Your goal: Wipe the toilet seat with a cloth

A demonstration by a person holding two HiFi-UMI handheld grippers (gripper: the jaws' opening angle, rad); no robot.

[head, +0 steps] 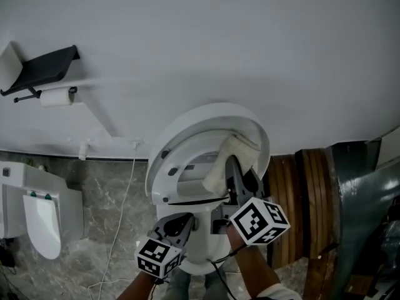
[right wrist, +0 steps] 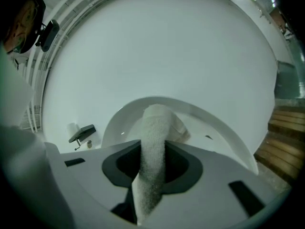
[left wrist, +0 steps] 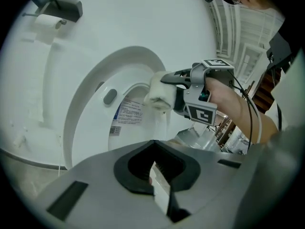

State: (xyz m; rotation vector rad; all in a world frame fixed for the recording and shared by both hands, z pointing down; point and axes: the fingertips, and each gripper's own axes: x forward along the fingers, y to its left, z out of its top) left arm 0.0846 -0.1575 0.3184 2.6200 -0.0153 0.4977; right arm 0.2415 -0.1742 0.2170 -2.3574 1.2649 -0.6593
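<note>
Right gripper (head: 235,170): jaws clamped on a white terry cloth (head: 229,160), which runs out from between the pads and folds over at its far end. The folded end lies against the upper right part of the raised toilet seat (head: 181,133), at the inner edge of the ring (whether it is pressed hard or only resting there cannot be told). The seat stands upright against the white wall (head: 250,42), underside facing out, with grey bumpers showing on the ring and a printed label (left wrist: 127,114) inside it.

Left gripper (head: 178,225): jaws fully together, nothing between them. It sits lower and to the left of the right gripper, in front of the toilet bowl and apart from the cloth; contact with the bowl cannot be confirmed.

Surroundings: a dark shelf (head: 47,64) is fixed to the wall at upper left with a toilet roll (head: 56,97) just beneath it. A white fixture (head: 44,211) stands at far left on the grey marble floor (head: 106,230), and a thin cable (head: 122,211) hangs down to that floor. Wooden slats (head: 294,199) stand to the right of the toilet.
</note>
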